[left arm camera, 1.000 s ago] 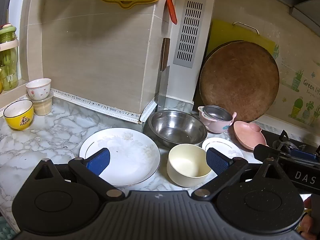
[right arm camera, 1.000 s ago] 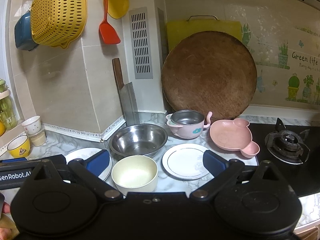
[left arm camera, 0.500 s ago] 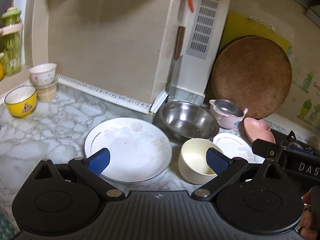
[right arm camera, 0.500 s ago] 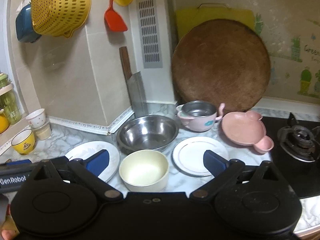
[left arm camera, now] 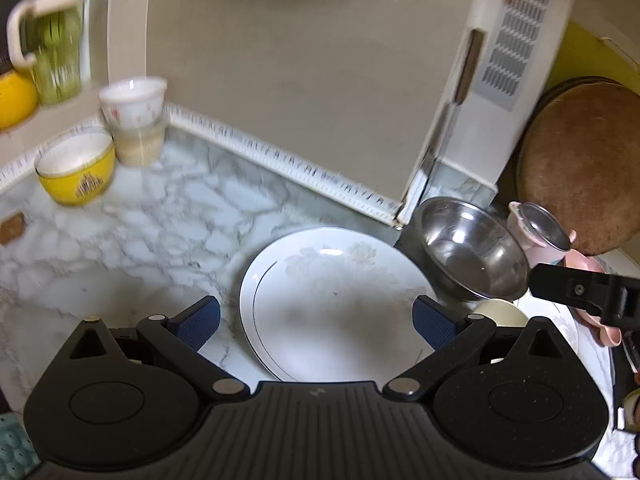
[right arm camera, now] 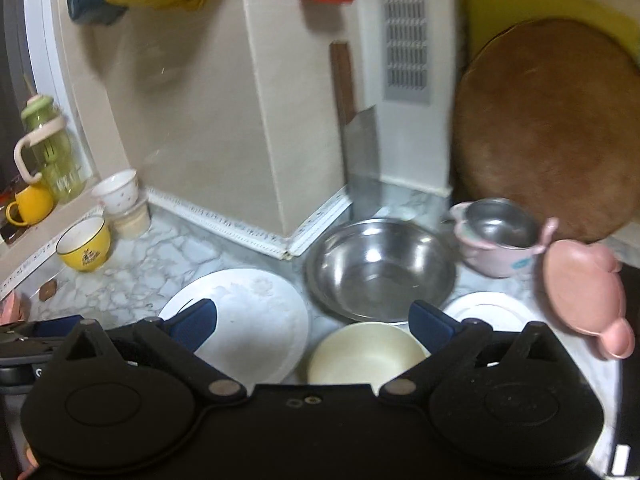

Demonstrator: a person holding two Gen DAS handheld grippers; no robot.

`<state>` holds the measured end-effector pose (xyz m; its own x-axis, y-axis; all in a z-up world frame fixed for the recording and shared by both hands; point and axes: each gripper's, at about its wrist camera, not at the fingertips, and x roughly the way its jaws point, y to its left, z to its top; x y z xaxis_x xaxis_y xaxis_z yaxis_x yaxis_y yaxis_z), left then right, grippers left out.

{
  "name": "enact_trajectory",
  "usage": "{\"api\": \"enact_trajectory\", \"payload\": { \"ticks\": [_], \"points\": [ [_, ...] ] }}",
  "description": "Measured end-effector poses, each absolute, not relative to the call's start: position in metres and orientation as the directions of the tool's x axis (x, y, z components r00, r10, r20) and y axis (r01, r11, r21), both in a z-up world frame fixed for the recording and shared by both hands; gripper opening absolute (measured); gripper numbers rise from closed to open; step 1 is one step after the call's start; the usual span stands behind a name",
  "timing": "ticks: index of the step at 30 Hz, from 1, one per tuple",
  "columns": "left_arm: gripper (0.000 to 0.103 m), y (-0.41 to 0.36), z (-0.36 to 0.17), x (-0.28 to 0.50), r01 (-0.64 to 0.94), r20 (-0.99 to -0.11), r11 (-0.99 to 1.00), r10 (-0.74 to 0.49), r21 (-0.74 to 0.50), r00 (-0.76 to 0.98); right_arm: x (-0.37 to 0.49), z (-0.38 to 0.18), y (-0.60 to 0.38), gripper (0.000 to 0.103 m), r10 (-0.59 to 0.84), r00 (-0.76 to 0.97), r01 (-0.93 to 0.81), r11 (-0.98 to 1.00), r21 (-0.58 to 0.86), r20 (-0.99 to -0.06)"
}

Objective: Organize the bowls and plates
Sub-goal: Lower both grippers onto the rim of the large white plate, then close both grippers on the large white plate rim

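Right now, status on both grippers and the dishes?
Left gripper open over large white plate. Right gripper open, empty, above cream bowl. Nothing blocking.

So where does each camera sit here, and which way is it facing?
Left wrist: on the left gripper, looking down at the large white plate; the right gripper's body shows at right.
Right wrist: on the right gripper, facing the steel bowl and cream bowl; the left gripper's body shows at left.
Shared: plate, both bowls, yellow cup.
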<state>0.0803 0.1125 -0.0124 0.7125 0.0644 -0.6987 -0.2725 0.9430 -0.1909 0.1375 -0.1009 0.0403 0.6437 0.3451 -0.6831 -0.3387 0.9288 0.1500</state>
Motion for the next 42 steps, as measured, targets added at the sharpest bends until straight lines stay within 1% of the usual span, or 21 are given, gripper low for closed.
{"api": "enact_trajectory", "payload": {
  "ticks": [4, 9, 10, 12, 13, 15, 17, 19, 20, 21, 23, 24, 25, 26, 28, 30, 32, 34, 36, 38, 42],
  "points": [
    [0.103, 0.133, -0.026, 0.104, -0.313, -0.751, 0.93, 0.064, -0.194, 0.657, 0.18, 0.023, -0.085, 0.102, 0.384, 0.521, -0.328, 0.915, 0.237, -0.763],
    [0.103, 0.159, -0.046, 0.125, -0.395, -0.803, 0.893, 0.066, -0.218, 0.592, 0.215, 0.0, -0.07, 0.099, 0.396, 0.414, -0.293, 0.91, 0.292, -0.819],
    [0.103, 0.162, -0.049, 0.128, -0.399, -0.809, 0.889, 0.058, -0.224, 0.585, 0.22, -0.005, -0.069, 0.095, 0.398, 0.393, -0.278, 0.911, 0.305, -0.829],
    [0.103, 0.167, -0.055, 0.132, -0.413, -0.817, 0.881, 0.055, -0.231, 0.574, 0.227, -0.015, -0.067, 0.093, 0.408, 0.352, -0.259, 0.907, 0.331, -0.843],
    [0.102, 0.17, -0.057, 0.133, -0.419, -0.818, 0.876, 0.053, -0.238, 0.573, 0.23, -0.021, -0.066, 0.091, 0.412, 0.329, -0.255, 0.905, 0.34, -0.85],
    [0.102, 0.174, -0.062, 0.136, -0.429, -0.821, 0.868, 0.046, -0.249, 0.569, 0.234, -0.028, -0.063, 0.087, 0.401, 0.31, -0.252, 0.909, 0.332, -0.862],
    [0.102, 0.179, -0.068, 0.14, -0.443, -0.827, 0.86, 0.044, -0.254, 0.56, 0.239, -0.034, -0.061, 0.086, 0.392, 0.293, -0.244, 0.912, 0.328, -0.872],
    [0.101, 0.182, -0.072, 0.144, -0.447, -0.829, 0.854, 0.035, -0.265, 0.558, 0.244, -0.04, -0.061, 0.081, 0.386, 0.272, -0.232, 0.915, 0.329, -0.882],
    [0.096, 0.184, -0.073, 0.145, -0.451, -0.829, 0.852, 0.035, -0.267, 0.558, 0.246, -0.041, -0.06, 0.08, 0.388, 0.265, -0.231, 0.914, 0.333, -0.883],
    [0.094, 0.185, -0.075, 0.146, -0.453, -0.83, 0.85, 0.034, -0.269, 0.557, 0.248, -0.043, -0.06, 0.077, 0.389, 0.258, -0.23, 0.914, 0.335, -0.884],
    [0.083, 0.186, -0.079, 0.148, -0.46, -0.835, 0.845, 0.029, -0.273, 0.549, 0.251, -0.048, -0.059, 0.074, 0.39, 0.246, -0.224, 0.914, 0.339, -0.888],
    [0.079, 0.188, -0.082, 0.15, -0.466, -0.84, 0.841, 0.027, -0.274, 0.543, 0.252, -0.049, -0.058, 0.071, 0.393, 0.24, -0.224, 0.912, 0.343, -0.888],
    [0.072, 0.188, -0.084, 0.151, -0.468, -0.844, 0.839, 0.019, -0.278, 0.536, 0.254, -0.051, -0.057, 0.066, 0.394, 0.235, -0.225, 0.911, 0.345, -0.888],
    [0.065, 0.189, -0.087, 0.153, -0.467, -0.848, 0.837, 0.007, -0.285, 0.53, 0.255, -0.053, -0.057, 0.065, 0.392, 0.233, -0.224, 0.912, 0.343, -0.89],
    [0.062, 0.189, -0.091, 0.155, -0.463, -0.852, 0.838, -0.004, -0.288, 0.523, 0.257, -0.055, -0.057, 0.058, 0.386, 0.235, -0.223, 0.915, 0.337, -0.892],
    [0.059, 0.187, -0.092, 0.155, -0.458, -0.853, 0.843, -0.004, -0.284, 0.521, 0.258, -0.057, -0.058, 0.054, 0.377, 0.24, -0.219, 0.919, 0.328, -0.895],
    [0.048, 0.187, -0.093, 0.155, -0.458, -0.856, 0.841, -0.01, -0.287, 0.517, 0.259, -0.058, -0.058, 0.052, 0.371, 0.246, -0.222, 0.921, 0.32, -0.895],
    [0.042, 0.188, -0.095, 0.156, -0.464, -0.861, 0.839, -0.013, -0.285, 0.508, 0.259, -0.059, -0.057, 0.047, 0.358, 0.251, -0.233, 0.924, 0.303, -0.899],
    [0.04, 0.19, -0.096, 0.155, -0.465, -0.863, 0.838, -0.013, -0.285, 0.506, 0.26, -0.061, -0.055, 0.044, 0.339, 0.249, -0.247, 0.928, 0.279, -0.907],
    [0.035, 0.191, -0.098, 0.155, -0.466, -0.864, 0.836, -0.021, -0.291, 0.503, 0.261, -0.064, -0.056, 0.041, 0.332, 0.248, -0.245, 0.931, 0.272, -0.91],
    [0.033, 0.192, -0.1, 0.152, -0.466, -0.865, 0.835, -0.026, -0.294, 0.501, 0.261, -0.067, -0.055, 0.035, 0.312, 0.252, -0.254, 0.935, 0.249, -0.916]
  ]
}}
